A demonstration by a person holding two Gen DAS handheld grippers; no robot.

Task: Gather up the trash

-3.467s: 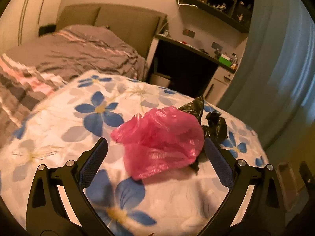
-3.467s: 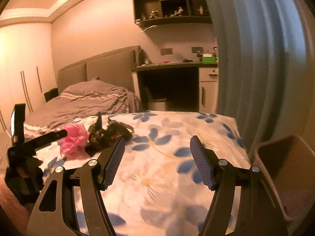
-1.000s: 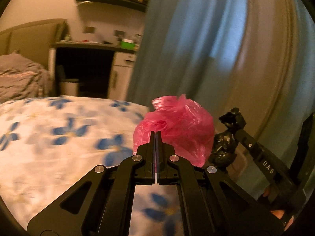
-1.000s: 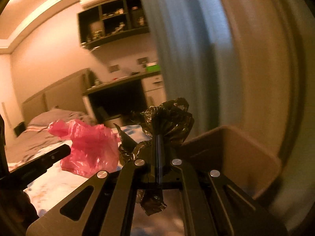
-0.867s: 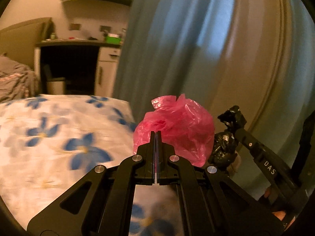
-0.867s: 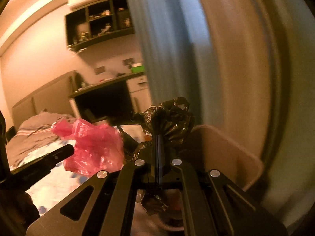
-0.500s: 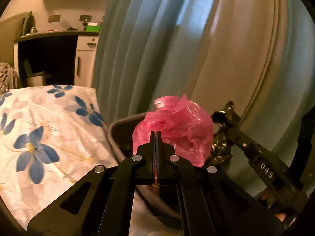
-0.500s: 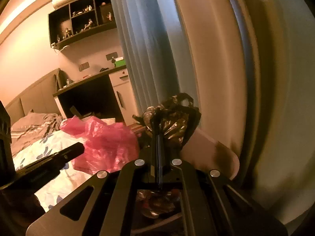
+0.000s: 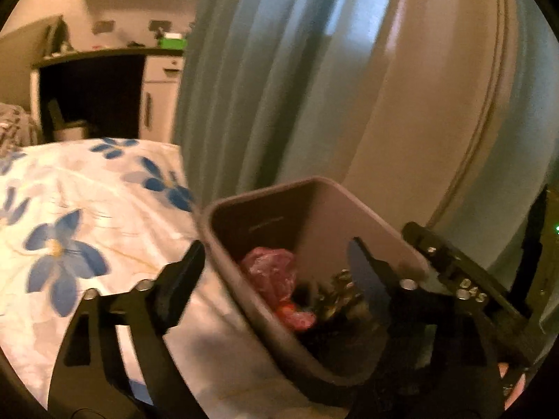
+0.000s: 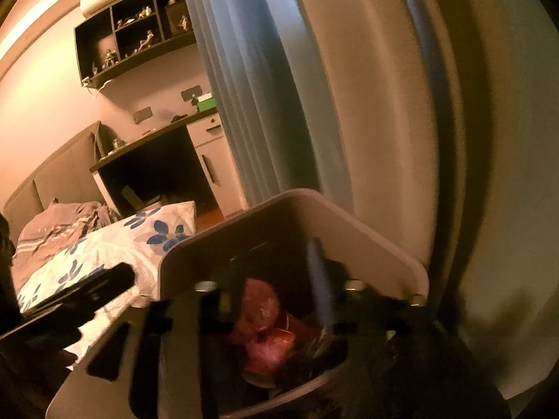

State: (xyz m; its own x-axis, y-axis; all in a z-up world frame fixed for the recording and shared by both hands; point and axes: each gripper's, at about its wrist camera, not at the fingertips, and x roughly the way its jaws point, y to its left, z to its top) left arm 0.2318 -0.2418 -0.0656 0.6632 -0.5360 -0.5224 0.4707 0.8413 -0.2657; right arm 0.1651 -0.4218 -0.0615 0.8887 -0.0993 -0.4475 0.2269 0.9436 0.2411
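A grey-brown trash bin (image 9: pixel 269 192) stands beside the flowered bed. The pink plastic bag (image 9: pixel 270 274) lies inside it, with the black plastic bag (image 9: pixel 337 298) next to it. My left gripper (image 9: pixel 276 272) is open and empty above the bin's near rim. In the right wrist view the bin (image 10: pixel 293 216) holds the pink bag (image 10: pixel 260 309) and the dark bag (image 10: pixel 307 359). My right gripper (image 10: pixel 265 286) is open and empty over the bin, its fingers blurred.
The bed with the blue-flower cover (image 9: pixel 70 216) lies left of the bin. A blue curtain (image 9: pixel 251 70) hangs behind the bin. A desk with a white cabinet (image 9: pixel 160 97) stands at the far wall. Wall shelves (image 10: pixel 132 35) hang above it.
Both grippers have opened over the bin. The pink bag and the black bag have dropped out of them into the bin.
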